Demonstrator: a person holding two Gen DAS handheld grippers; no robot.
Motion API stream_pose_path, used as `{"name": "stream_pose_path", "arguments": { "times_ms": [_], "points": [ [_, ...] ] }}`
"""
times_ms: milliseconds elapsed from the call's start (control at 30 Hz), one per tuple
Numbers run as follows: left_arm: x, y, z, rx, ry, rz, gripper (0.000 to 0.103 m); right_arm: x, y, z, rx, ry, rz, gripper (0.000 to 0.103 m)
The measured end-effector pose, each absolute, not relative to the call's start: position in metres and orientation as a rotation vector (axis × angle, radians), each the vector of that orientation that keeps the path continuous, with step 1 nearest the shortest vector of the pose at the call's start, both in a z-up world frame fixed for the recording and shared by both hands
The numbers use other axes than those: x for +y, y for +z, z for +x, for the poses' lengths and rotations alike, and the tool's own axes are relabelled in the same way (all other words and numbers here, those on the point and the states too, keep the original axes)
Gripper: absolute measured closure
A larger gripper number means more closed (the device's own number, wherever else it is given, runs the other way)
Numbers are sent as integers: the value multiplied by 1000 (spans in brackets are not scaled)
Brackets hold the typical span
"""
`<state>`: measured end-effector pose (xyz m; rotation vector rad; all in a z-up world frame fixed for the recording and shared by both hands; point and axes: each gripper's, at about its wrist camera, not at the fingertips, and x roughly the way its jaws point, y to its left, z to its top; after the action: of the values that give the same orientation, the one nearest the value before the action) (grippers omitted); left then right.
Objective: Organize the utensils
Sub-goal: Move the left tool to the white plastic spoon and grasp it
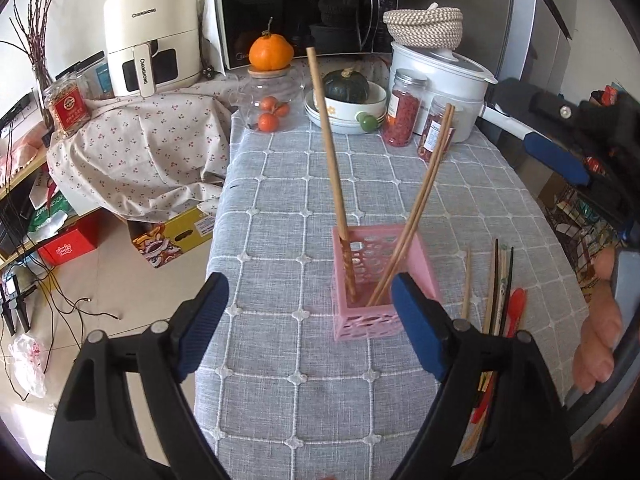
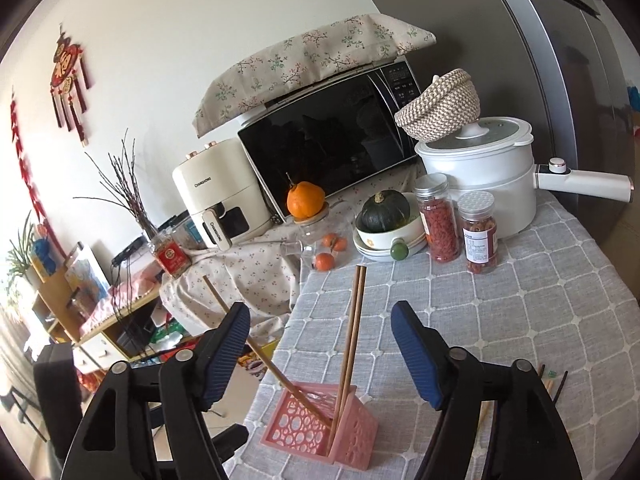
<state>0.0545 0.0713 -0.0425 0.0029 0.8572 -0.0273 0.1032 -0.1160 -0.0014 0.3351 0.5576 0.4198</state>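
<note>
A pink perforated holder (image 1: 382,284) stands on the grey checked tablecloth (image 1: 280,184). It holds one wooden chopstick (image 1: 328,136) leaning left and a pair of wooden chopsticks (image 1: 428,184) leaning right. Loose chopsticks (image 1: 500,284) and a red spoon (image 1: 516,308) lie on the cloth right of the holder. My left gripper (image 1: 308,320) is open and empty, just before the holder. My right gripper (image 2: 320,344) is open and empty, above the holder (image 2: 320,428), with the chopstick pair (image 2: 354,328) between its fingers. A few loose utensil ends (image 2: 556,380) show at the right.
At the table's back stand a microwave (image 1: 304,8), a white pot (image 1: 440,76), two jars (image 1: 402,108), a bowl with a green squash (image 1: 346,100), a glass jar with oranges (image 1: 272,96) and an air fryer (image 1: 152,36). The table's left edge drops to the floor with boxes.
</note>
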Motion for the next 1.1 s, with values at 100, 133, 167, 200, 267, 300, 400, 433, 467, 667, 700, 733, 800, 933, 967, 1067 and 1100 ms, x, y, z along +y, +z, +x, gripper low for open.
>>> {"name": "stream_pose_path", "arguments": {
  "times_ms": [100, 133, 167, 200, 267, 300, 400, 433, 467, 667, 700, 733, 800, 933, 967, 1067, 1100],
  "points": [
    [62, -45, 51, 874, -59, 11, 16, -130, 7, 94, 563, 415, 285, 16],
    [59, -46, 50, 885, -73, 15, 16, -135, 8, 91, 569, 410, 258, 15],
    [55, -48, 50, 898, -89, 19, 16, -141, 8, 88, 577, 406, 232, 14],
    [50, -51, 50, 913, -106, 23, 16, -146, 8, 85, 587, 399, 208, 14],
    [41, -56, 49, 945, -140, 27, 16, -158, 4, 80, 609, 380, 166, 13],
    [36, -59, 49, 960, -155, 29, 16, -164, 2, 78, 623, 369, 150, 13],
    [20, -67, 48, 1000, -192, 43, 16, -181, -6, 73, 674, 341, 120, 13],
    [15, -69, 47, 1010, -204, 51, 16, -186, -9, 72, 692, 331, 113, 13],
    [10, -71, 47, 1020, -213, 61, 16, -191, -12, 71, 713, 319, 107, 13],
    [-21, -89, 45, 1138, -321, 110, 16, -220, -37, 73, 868, 233, 79, 13],
    [-26, -93, 46, 1164, -342, 112, 16, -224, -43, 73, 899, 214, 69, 13],
    [-30, -97, 46, 1187, -361, 114, 16, -227, -49, 75, 932, 194, 57, 13],
    [-37, -105, 47, 1231, -389, 114, 21, -234, -60, 77, 993, 160, 44, 13],
    [-52, -115, 48, 1271, -435, 132, 53, -248, -80, 79, 1106, 122, 51, 13],
    [-56, -118, 48, 1275, -442, 146, 59, -251, -83, 79, 1125, 118, 62, 13],
    [-64, -126, 49, 1293, -433, 189, 63, -260, -88, 78, 1153, 113, 95, 13],
    [-66, -129, 50, 1299, -430, 197, 63, -262, -88, 78, 1155, 109, 101, 13]
  ]
}}
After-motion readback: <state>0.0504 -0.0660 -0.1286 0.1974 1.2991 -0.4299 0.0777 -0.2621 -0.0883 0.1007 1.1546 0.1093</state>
